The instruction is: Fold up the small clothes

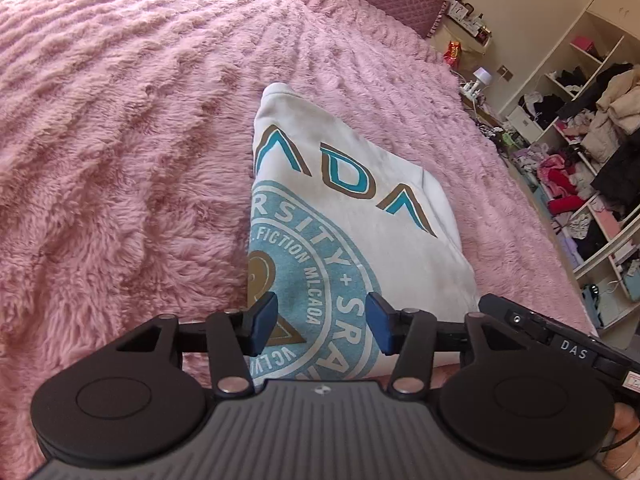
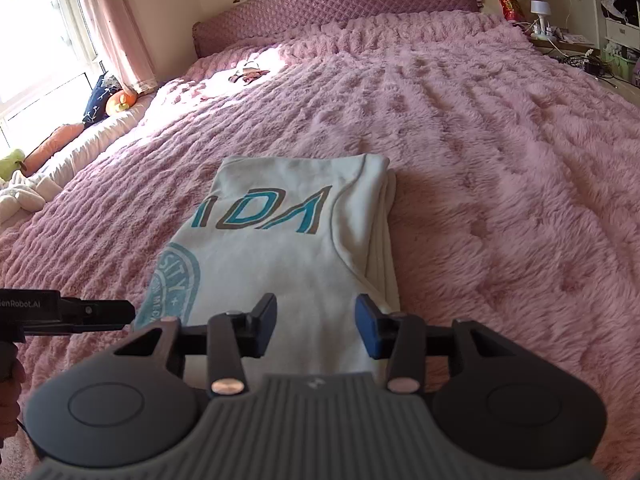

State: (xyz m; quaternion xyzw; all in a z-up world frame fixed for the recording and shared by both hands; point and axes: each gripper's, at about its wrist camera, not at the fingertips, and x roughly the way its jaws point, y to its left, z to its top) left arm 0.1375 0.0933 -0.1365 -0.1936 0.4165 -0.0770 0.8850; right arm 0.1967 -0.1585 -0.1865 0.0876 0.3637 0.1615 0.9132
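A fluffy pink blanket (image 2: 460,152) covers the bed, and on it lies a white shirt (image 2: 288,264) folded into a long narrow strip, its teal lettering and round teal emblem facing up. Over the emblem end on the left, the left gripper (image 1: 322,322) hovers with its blue pads spread apart and nothing pinched between them; the shirt (image 1: 360,208) runs away from it up the blanket (image 1: 120,140). Just beside it on the right, the right gripper (image 2: 316,326) sits above the strip's near end, jaws likewise parted with only cloth seen beneath the gap. At far right, open shelves (image 1: 580,152) hold heaped clothing
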